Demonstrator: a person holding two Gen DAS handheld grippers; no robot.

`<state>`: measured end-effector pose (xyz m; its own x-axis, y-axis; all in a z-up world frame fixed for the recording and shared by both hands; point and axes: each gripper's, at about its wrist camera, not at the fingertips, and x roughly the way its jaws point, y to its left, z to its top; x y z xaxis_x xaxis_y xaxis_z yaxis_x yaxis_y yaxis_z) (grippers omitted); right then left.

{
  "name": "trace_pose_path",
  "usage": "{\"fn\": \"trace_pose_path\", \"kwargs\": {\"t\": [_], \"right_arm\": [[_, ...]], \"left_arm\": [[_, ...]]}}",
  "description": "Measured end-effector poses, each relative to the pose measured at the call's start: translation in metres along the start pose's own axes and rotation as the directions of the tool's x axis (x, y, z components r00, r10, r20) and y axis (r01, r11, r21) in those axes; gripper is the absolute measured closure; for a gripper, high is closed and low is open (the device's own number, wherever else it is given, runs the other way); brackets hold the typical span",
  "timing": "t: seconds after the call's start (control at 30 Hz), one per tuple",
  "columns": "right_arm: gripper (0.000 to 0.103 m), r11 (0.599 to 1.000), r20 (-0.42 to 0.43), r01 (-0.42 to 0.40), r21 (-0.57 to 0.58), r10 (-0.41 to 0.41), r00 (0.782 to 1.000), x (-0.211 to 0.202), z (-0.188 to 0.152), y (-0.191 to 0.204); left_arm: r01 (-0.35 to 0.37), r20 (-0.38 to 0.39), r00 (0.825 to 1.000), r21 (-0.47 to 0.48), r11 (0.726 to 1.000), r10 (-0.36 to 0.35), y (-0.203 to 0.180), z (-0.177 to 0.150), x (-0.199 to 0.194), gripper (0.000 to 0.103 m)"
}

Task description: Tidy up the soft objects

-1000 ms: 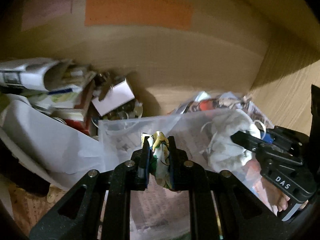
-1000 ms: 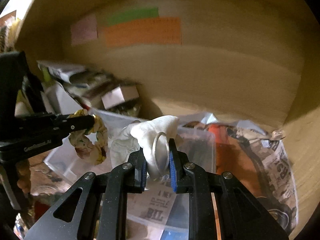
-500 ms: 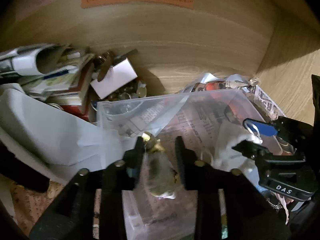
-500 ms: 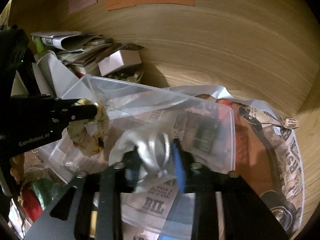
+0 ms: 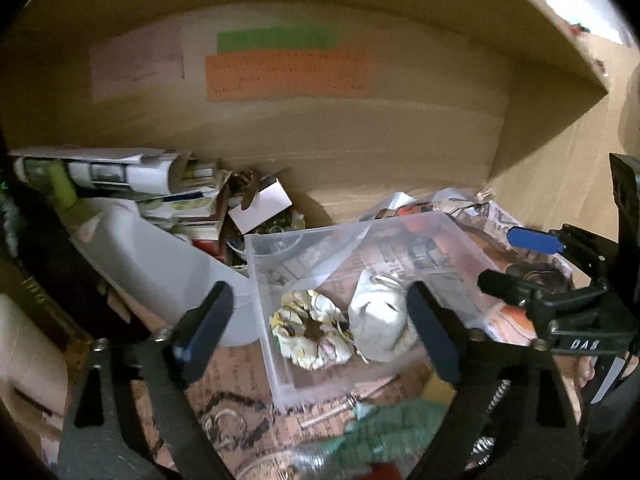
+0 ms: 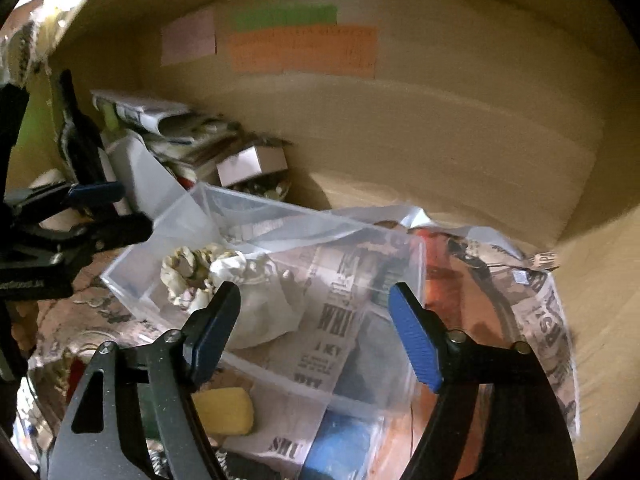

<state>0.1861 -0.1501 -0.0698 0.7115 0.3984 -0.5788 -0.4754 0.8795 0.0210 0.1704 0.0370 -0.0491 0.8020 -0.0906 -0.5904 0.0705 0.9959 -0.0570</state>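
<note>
A floral scrunchie (image 5: 310, 334) and a white cloth pouch (image 5: 378, 320) lie side by side inside a clear plastic bin (image 5: 264, 296). My left gripper (image 5: 320, 332) is open and empty, pulled back above the bin. My right gripper (image 6: 316, 328) is open and empty too, just in front of the bin (image 6: 132, 276). The right wrist view shows the scrunchie (image 6: 186, 270) at the bin's left end with the pouch (image 6: 260, 308) next to it. Each gripper shows in the other's view, the right one (image 5: 516, 258) and the left one (image 6: 104, 208).
The bin sits on newspaper (image 6: 548, 320) inside a wooden cabinet with coloured paper notes (image 5: 286, 74) on the back wall. Rolled papers and books (image 5: 132, 184), a white box (image 5: 260, 204) and a white container (image 5: 152, 264) crowd the left. A yellow sponge (image 6: 224, 410) and green knit (image 5: 392, 428) lie in front.
Both grippers opened and let go: the scrunchie and the white pouch dropped into the clear bin. Both grippers then drew back and up from the bin.
</note>
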Motion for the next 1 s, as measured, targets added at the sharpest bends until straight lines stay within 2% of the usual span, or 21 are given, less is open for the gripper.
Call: {"fn": "trace_pose_path", "kwargs": {"t": [0.03,0.1,0.2,0.37,0.63,0.83,1.0], "right_arm": [[0.027,1.0,0.014,-0.003,0.005,0.003,1.0,-0.006,-0.002,0.0],[0.017,1.0,0.044,-0.009,0.016,0.008,0.999,-0.019,-0.007,0.002],[0.015,0.999,0.075,-0.023,0.032,0.021,0.997,-0.037,-0.02,0.006],[0.014,0.998,0.076,-0.038,0.059,0.034,0.997,-0.051,-0.044,0.01],[0.014,0.99,0.004,-0.065,0.122,0.065,0.998,-0.053,-0.087,0.016],[0.014,0.987,-0.064,-0.058,0.151,0.068,0.996,-0.047,-0.115,0.017],[0.014,0.983,-0.118,-0.041,0.177,0.063,0.991,-0.037,-0.129,0.011]], "left_arm": [[0.0,0.013,1.0,-0.002,1.0,0.0,0.0,-0.004,-0.009,0.006],[-0.005,0.027,1.0,0.001,1.0,0.005,0.0,-0.01,-0.018,0.002],[-0.015,0.034,0.999,0.007,1.0,0.014,0.001,-0.024,-0.031,0.001],[-0.019,-0.01,1.0,-0.007,1.0,0.019,0.0,-0.051,-0.036,0.001],[-0.048,-0.103,0.994,-0.022,0.999,0.045,-0.006,-0.103,-0.029,0.001],[-0.024,-0.186,0.982,-0.046,0.999,0.015,-0.012,-0.133,-0.019,0.001],[-0.016,-0.21,0.978,-0.056,0.998,0.004,-0.015,-0.147,-0.01,0.001]]}}
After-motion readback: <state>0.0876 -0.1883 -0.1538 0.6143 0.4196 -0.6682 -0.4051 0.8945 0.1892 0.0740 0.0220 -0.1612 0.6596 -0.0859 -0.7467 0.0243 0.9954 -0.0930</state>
